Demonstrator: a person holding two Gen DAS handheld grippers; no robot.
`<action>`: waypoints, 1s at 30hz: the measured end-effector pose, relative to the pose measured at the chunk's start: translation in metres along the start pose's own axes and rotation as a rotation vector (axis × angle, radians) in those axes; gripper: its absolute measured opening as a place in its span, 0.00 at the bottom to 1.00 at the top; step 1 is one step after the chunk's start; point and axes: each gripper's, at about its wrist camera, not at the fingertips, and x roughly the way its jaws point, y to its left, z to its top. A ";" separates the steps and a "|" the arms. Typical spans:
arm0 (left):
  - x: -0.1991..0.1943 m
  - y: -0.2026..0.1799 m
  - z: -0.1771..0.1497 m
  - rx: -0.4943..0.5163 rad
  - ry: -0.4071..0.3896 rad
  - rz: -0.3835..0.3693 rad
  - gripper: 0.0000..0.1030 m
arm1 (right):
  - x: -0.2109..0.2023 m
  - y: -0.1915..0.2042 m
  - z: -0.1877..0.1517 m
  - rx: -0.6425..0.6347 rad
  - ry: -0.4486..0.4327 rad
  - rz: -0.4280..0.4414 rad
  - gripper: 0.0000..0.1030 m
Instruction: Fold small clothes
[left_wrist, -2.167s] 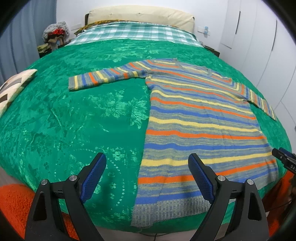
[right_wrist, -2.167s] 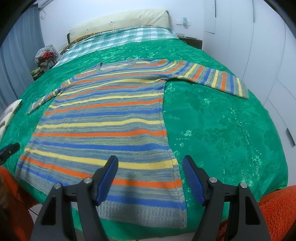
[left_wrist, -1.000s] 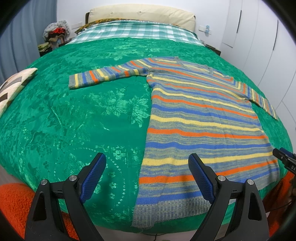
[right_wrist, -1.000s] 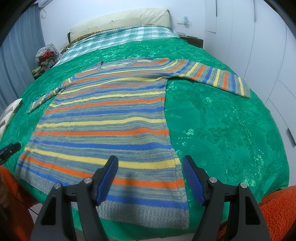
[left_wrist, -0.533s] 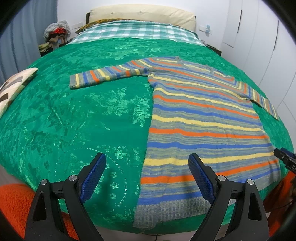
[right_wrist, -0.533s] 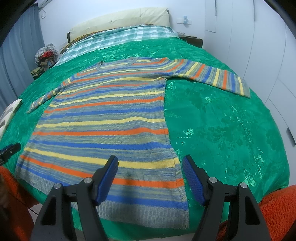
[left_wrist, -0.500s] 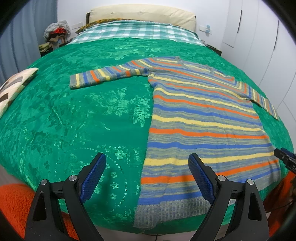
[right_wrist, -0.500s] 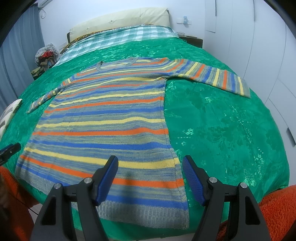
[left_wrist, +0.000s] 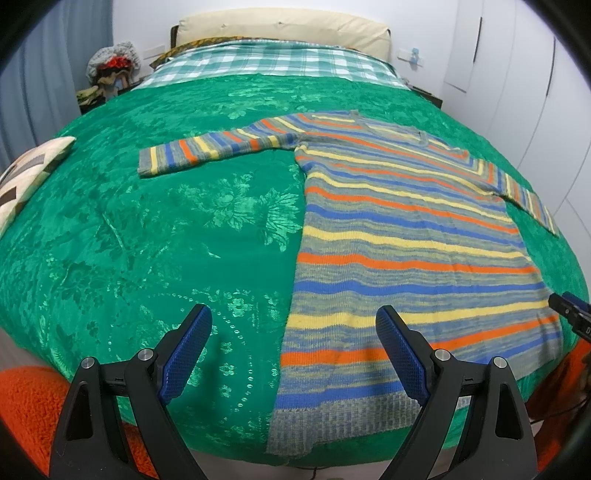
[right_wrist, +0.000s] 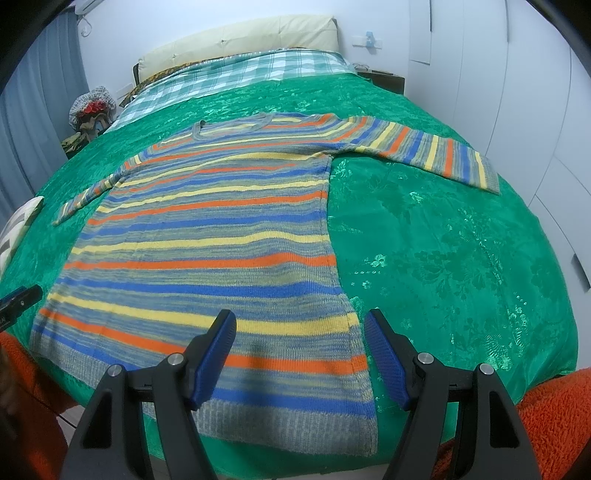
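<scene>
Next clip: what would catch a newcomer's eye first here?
A striped sweater in orange, yellow, blue and grey lies flat on a bright green bedspread, both sleeves spread out. Nearest the camera, the open left gripper and right gripper hover over its hem corners, touching nothing.

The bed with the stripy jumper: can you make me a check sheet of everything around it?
Surface: green bedspread on the bed, checked cloth at the head.
Job's things: jumper lies flat and unfolded, both sleeves spread out, hem at the near edge.
Clutter: cushion at the bed's left edge.
Grippers: left tongs open, above the hem's left corner; right tongs open, above the hem's right corner. Neither touches the jumper.
Cables: thin dark cable low on the right of the left view.
Surroundings: white cupboards, blue curtain, pile of things beside the bed.
</scene>
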 end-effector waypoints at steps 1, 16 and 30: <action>0.000 0.000 0.000 0.001 0.000 0.000 0.89 | 0.000 0.000 0.000 0.000 0.000 0.000 0.69; 0.000 -0.001 0.000 0.007 -0.001 0.001 0.89 | 0.001 0.000 0.000 -0.001 0.003 0.002 0.69; -0.001 -0.001 0.000 0.010 -0.005 0.001 0.89 | 0.001 0.000 0.000 0.000 0.002 0.002 0.69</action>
